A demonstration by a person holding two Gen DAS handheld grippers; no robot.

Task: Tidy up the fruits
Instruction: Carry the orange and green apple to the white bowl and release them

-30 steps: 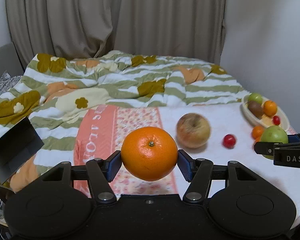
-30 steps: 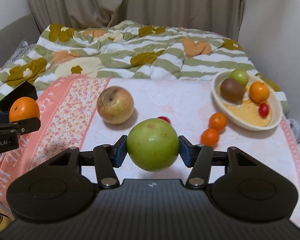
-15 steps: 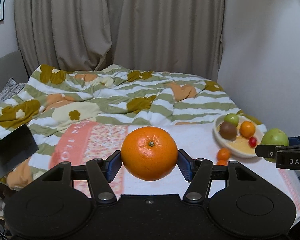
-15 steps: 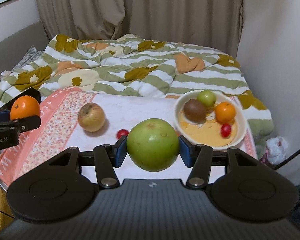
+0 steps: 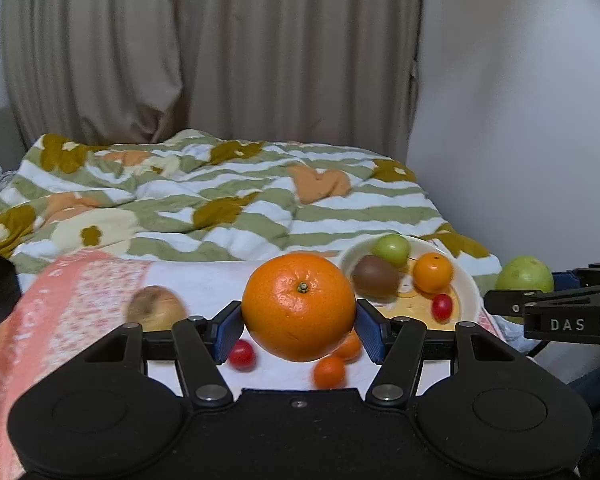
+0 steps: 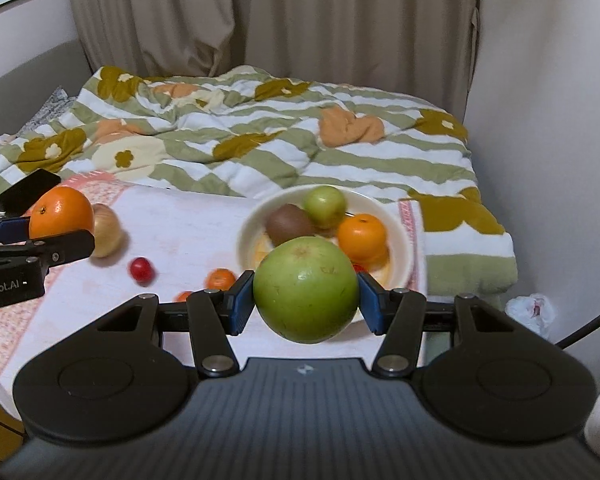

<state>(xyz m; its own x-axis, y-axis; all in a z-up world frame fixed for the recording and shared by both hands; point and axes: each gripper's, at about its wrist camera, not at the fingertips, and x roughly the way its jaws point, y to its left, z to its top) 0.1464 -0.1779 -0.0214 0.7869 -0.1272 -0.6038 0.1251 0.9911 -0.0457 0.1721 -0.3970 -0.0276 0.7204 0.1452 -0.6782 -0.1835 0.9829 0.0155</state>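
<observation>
Gripping a big orange (image 5: pixel 299 306) in my left claw (image 5: pixel 299 326), green apple (image 6: pixel 306 289) clamped in my right claw (image 6: pixel 306 306), both above the table (image 6: pixel 188 232). Beyond, cream bowl (image 6: pixel 400 232) holds kiwi (image 6: pixel 289 224), small green fruit (image 6: pixel 325 206), small orange (image 6: pixel 361 236), cherry tomato (image 5: pixel 442 307).

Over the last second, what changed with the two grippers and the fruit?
Both grippers swung toward the bowl, which now sits closer in each view. The left gripper still clamps the orange; the right gripper still clamps the green apple. Loose fruit stayed put.
</observation>
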